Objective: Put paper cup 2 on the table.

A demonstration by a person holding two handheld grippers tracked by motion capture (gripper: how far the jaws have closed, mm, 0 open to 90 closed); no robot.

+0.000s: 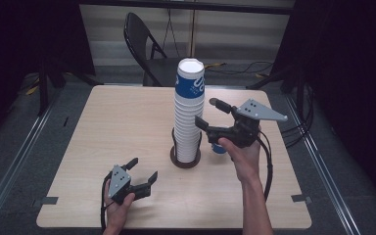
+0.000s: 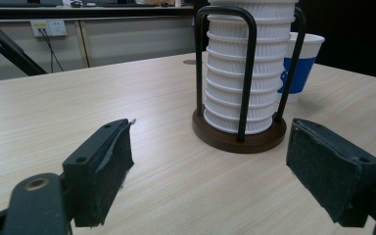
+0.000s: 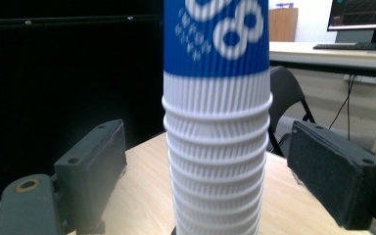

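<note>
A tall stack of white ribbed paper cups (image 1: 189, 115), the top one blue with a white logo, stands in a black wire holder on a round brown base (image 1: 185, 161) at mid-table. My right gripper (image 1: 210, 114) is open just right of the stack at mid-height. In the right gripper view the stack (image 3: 216, 127) rises between the two pads, with a gap on each side. My left gripper (image 1: 142, 170) rests open near the front left, pointed at the holder (image 2: 240, 139). A single blue-banded cup (image 2: 301, 63) stands behind the holder, near my right hand (image 1: 219, 148).
The wooden table (image 1: 117, 122) has bare surface to the left and front. A black folding chair (image 1: 144, 46) stands beyond the far edge. Cables trail off the right side (image 1: 298, 127). A desk with a monitor (image 3: 362, 19) is in the background.
</note>
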